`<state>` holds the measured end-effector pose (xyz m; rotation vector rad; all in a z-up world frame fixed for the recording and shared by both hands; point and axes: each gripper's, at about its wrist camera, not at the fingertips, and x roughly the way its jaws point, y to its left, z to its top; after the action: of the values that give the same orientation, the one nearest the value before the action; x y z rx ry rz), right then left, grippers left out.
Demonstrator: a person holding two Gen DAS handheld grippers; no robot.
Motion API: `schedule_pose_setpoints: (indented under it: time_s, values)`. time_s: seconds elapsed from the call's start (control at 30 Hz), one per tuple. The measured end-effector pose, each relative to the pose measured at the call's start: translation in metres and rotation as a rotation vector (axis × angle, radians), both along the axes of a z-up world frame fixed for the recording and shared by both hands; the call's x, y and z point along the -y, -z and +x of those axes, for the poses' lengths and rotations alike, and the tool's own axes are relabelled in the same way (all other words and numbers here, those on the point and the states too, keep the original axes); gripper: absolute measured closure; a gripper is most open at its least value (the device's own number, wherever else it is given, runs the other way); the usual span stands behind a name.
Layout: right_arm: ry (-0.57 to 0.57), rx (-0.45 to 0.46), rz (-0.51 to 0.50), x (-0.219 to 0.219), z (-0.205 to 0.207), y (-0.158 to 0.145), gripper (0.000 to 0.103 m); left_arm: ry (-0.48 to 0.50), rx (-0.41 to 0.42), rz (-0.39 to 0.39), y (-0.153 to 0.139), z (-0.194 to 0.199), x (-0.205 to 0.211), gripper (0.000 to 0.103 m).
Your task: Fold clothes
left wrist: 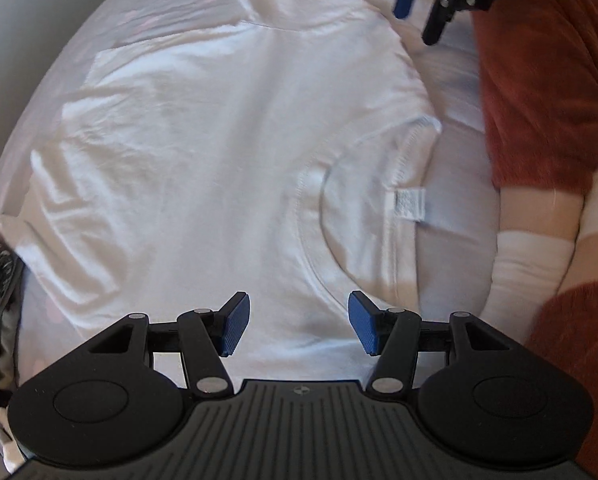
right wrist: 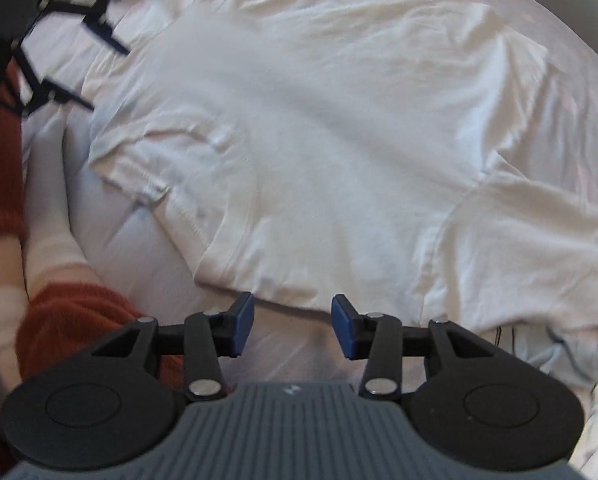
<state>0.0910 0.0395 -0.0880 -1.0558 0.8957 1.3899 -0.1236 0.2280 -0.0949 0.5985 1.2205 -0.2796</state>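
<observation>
While one white T-shirt (left wrist: 203, 168) lies flat, two grippers, left gripper (left wrist: 295, 322) and right gripper (right wrist: 292, 326): jaws released, empty

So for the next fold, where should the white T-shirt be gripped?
Probably at the shoulder edge beside the collar, coming from the neck end. The white T-shirt lies flat, so pinch where its edge lifts off the bedding. The left gripper is open above that end already.

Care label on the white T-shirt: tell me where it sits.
In the left wrist view the care label hangs inside the collar of the white T-shirt, right of centre, near the rust-red sleeve.
</observation>
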Motion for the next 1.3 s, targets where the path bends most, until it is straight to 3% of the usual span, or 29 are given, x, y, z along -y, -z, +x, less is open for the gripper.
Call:
schedule_pose_setpoints:
  time_s: [0.1,0.3,0.4,0.6,0.63,0.67,0.7,0.77,1.03,1.17,1.2,1.3]
  values:
    - [-0.145,0.087,-0.068,-0.006,-0.007,0.012,0.056,0.028,-0.047,0.000,0.018,-0.008,-0.001,0.050]
    - [-0.270,0.149,-0.158,-0.008,0.004,0.036,0.056,0.034,-0.160,0.004,0.047,-0.019,-0.012,0.050]
    - [-0.274,0.162,-0.135,-0.007,0.007,0.049,0.056,0.035,-0.164,0.021,0.060,-0.023,-0.015,0.050]
    - [-0.290,0.190,-0.095,-0.005,0.011,0.063,0.063,0.023,-0.119,-0.017,0.064,-0.026,-0.021,0.049]
    - [-0.281,0.196,-0.088,-0.005,0.013,0.062,0.074,0.015,-0.115,-0.026,0.064,-0.026,-0.023,0.050]
    - [-0.272,0.202,-0.081,-0.005,0.015,0.060,0.094,0.004,-0.110,-0.039,0.063,-0.026,-0.025,0.058]
    - [-0.264,0.206,-0.076,-0.005,0.018,0.058,0.096,-0.008,-0.105,-0.056,0.061,-0.026,-0.028,0.063]
    - [-0.268,0.195,-0.077,-0.003,0.020,0.053,0.098,-0.026,-0.102,-0.073,0.053,-0.025,-0.032,0.100]
    - [-0.333,0.138,-0.109,0.004,0.018,0.017,0.099,-0.017,-0.130,-0.108,0.016,-0.030,-0.036,0.101]
    - [-0.411,0.021,-0.237,0.016,0.001,0.029,0.103,-0.015,-0.150,-0.109,0.009,-0.032,-0.039,0.101]
    - [-0.411,0.055,-0.228,0.018,-0.001,0.035,0.103,-0.019,-0.150,-0.109,0.013,-0.031,-0.037,0.101]
    - [-0.281,0.023,-0.163,0.014,0.015,0.034,0.103,-0.035,-0.164,-0.103,0.031,-0.026,-0.033,0.101]
